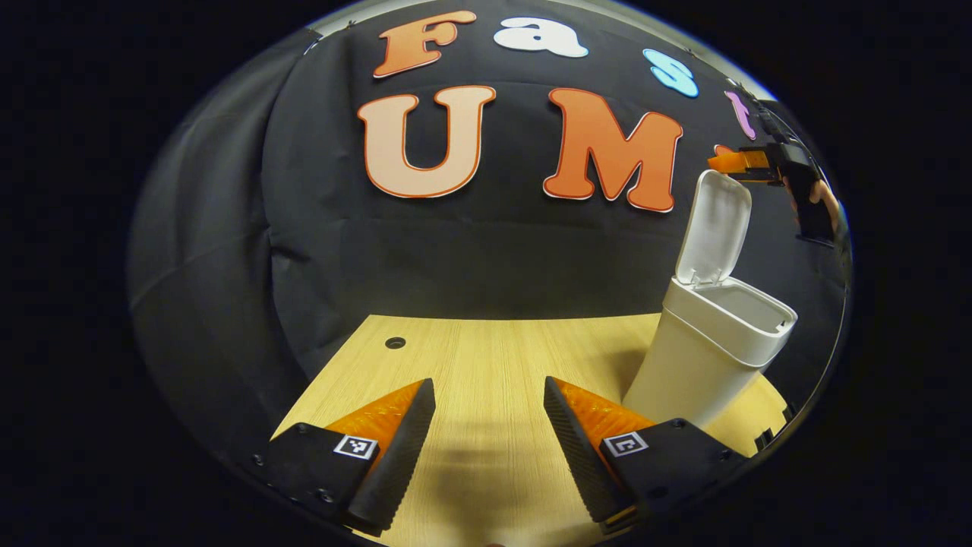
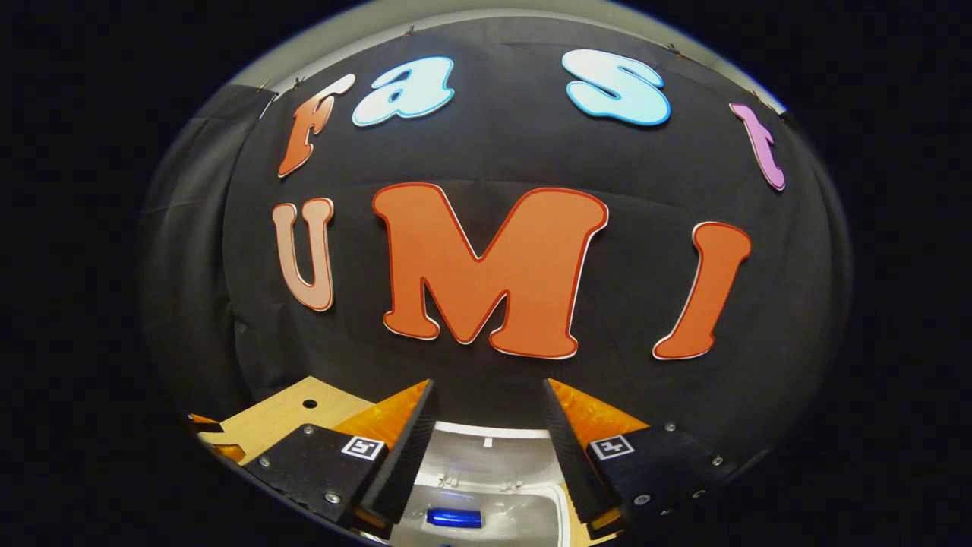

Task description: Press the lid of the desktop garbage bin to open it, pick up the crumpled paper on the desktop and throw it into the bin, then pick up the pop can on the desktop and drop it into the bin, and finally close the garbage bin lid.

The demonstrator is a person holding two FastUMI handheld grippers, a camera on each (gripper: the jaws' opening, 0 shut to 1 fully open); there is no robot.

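In the left gripper view, the base of the garbage bin [image 1: 702, 357] is hidden behind one finger of the left gripper [image 1: 490, 441]. The right gripper [image 1: 733, 162] is seen small at the edge, its jaw state unreadable, the holding hand [image 1: 824, 199] partly cut off. In the right gripper view, the bin's walls are cut off below, and only part of a blue object [image 2: 454, 518] inside is seen, too little to identify.

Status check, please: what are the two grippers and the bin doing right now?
Left gripper open, empty, over wooden table. Right gripper open above white plastic bin, lid up. Blue can inside. Nothing in the way.
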